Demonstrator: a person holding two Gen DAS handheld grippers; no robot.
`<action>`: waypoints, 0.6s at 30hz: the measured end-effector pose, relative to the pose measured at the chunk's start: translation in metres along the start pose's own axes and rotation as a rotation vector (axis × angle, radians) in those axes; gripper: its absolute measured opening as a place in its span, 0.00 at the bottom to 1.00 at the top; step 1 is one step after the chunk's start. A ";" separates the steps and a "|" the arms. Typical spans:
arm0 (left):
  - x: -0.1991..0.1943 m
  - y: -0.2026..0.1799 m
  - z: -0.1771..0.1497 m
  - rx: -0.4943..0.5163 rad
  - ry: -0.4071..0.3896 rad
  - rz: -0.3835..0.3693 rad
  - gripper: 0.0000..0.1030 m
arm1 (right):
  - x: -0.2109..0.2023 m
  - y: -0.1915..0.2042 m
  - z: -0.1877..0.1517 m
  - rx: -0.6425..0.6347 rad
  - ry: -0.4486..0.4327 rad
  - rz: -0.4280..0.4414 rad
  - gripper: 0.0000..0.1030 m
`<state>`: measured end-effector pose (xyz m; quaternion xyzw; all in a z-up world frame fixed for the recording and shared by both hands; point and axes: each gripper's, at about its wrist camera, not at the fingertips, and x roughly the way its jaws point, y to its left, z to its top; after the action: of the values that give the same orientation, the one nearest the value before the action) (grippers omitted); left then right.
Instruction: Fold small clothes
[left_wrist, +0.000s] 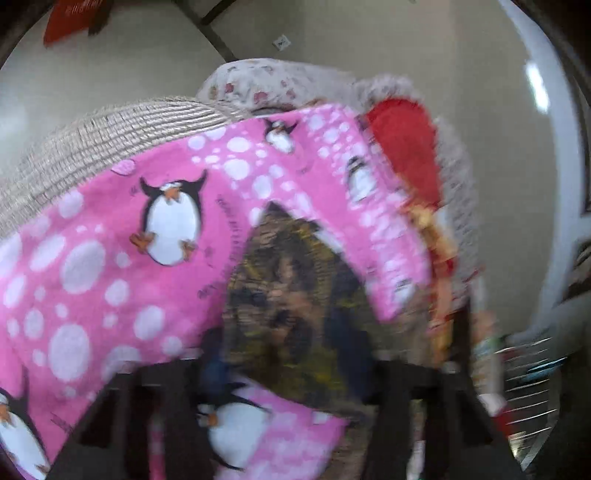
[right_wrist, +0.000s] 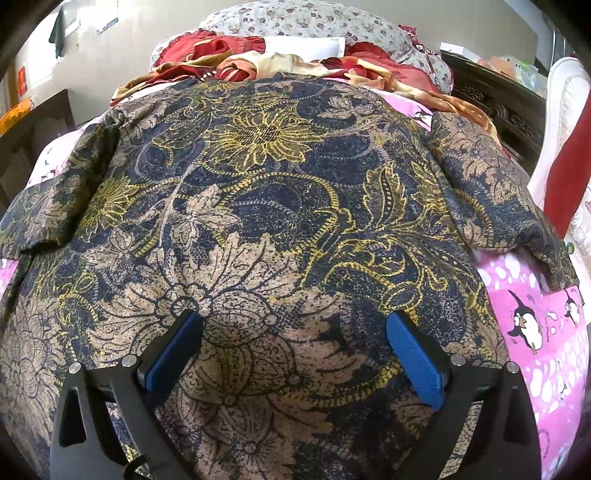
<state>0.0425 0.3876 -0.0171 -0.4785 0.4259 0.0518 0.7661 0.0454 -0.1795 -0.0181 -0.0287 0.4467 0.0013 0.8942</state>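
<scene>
Pink fleece printed with penguins and white dots covers the bed: one blanket (right_wrist: 539, 332), showing at the right and left edges of the right wrist view and filling the left half of the left wrist view (left_wrist: 92, 258). Spread flat on it lies one garment (right_wrist: 280, 206), a short-sleeved top in navy and tan with yellow flowers, one sleeve out to each side. It takes up nearly the whole right wrist view and reaches to the near edge, passing under the fingers. At the far end of the bed lie two floral pillows (right_wrist: 314, 18), with one rumpled red and gold cloth (right_wrist: 229, 62) between them and the top. One woven straw-coloured thing (left_wrist: 103, 140), perhaps a hat or basket, sits at the far left in the left wrist view.

Right gripper (right_wrist: 295, 325): its two blue-padded fingers (right_wrist: 413, 358) stand wide apart just over the near middle of the top, with fabric lying flat between them and nothing pinched; whether the tips touch the cloth I cannot tell.

Left gripper (left_wrist: 284, 387): the view is blurred. The patterned fabric (left_wrist: 291, 295) runs down between its dark fingers, which stand fairly narrow; whether they press on it I cannot tell.
</scene>
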 end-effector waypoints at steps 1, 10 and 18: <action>0.001 -0.001 0.000 0.016 -0.001 0.049 0.15 | 0.000 0.000 0.000 0.000 0.000 0.000 0.87; -0.109 -0.074 0.023 0.270 -0.320 0.105 0.06 | 0.000 0.000 0.000 0.000 0.000 0.000 0.87; -0.171 -0.097 0.061 0.346 -0.482 0.179 0.06 | 0.000 0.000 0.000 0.000 0.001 0.001 0.87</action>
<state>0.0189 0.4387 0.1809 -0.2756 0.2750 0.1575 0.9075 0.0454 -0.1794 -0.0182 -0.0284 0.4472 0.0014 0.8940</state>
